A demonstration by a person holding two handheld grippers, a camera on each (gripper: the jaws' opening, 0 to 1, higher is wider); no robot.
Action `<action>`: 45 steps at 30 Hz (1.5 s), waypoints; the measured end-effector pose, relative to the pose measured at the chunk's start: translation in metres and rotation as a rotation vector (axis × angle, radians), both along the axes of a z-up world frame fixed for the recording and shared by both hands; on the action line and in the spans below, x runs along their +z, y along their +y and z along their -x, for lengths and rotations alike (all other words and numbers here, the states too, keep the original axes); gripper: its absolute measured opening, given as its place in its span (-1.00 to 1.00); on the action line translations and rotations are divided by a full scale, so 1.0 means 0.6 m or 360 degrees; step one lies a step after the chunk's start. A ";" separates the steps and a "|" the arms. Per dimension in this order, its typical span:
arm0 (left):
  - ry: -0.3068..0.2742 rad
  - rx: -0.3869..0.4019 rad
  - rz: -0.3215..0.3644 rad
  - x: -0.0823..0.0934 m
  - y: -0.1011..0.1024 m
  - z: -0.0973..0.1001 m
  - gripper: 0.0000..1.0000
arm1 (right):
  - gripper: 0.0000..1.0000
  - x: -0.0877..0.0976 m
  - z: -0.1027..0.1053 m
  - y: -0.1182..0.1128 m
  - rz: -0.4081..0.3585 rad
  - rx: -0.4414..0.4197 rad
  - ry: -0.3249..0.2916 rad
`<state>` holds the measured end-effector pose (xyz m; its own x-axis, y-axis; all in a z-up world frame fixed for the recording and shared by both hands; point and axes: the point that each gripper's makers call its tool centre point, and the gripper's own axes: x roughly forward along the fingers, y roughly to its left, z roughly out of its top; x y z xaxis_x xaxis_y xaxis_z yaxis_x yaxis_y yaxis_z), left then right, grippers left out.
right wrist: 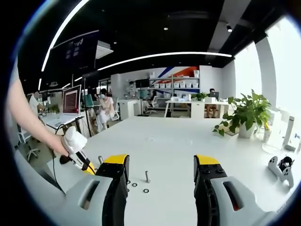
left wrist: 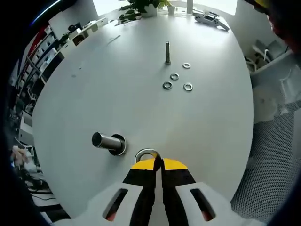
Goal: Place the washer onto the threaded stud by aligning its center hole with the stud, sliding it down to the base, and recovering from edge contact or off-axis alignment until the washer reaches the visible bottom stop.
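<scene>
On the white tabletop point(left wrist: 141, 94), our left tool point(left wrist: 157, 165) is clenched on a washer point(left wrist: 146, 154) just beside the lying stud point(left wrist: 109, 142); our right tool point(right wrist: 160, 174) hangs released. Next, we judge, center the hole over the stud.

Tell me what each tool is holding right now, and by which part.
The left tool is shut on a washer, pinching its near rim beside the stud. The right tool is open and holds nothing.
</scene>
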<state>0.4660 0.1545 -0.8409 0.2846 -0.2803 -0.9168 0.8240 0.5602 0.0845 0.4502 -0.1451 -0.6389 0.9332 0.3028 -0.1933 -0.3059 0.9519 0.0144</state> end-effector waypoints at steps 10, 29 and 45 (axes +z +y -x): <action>-0.0030 0.0011 0.0024 0.036 0.008 -0.021 -0.98 | 0.16 0.000 0.002 0.002 0.0008 0.0001 0.0001; -0.0103 0.0029 0.0003 0.077 0.021 -0.077 -0.98 | 0.15 0.000 0.001 0.004 0.0016 0.0011 0.0000; -0.0060 0.0028 -0.0028 0.073 0.026 -0.099 -0.98 | 0.15 0.001 0.003 0.006 0.0003 0.0018 -0.0002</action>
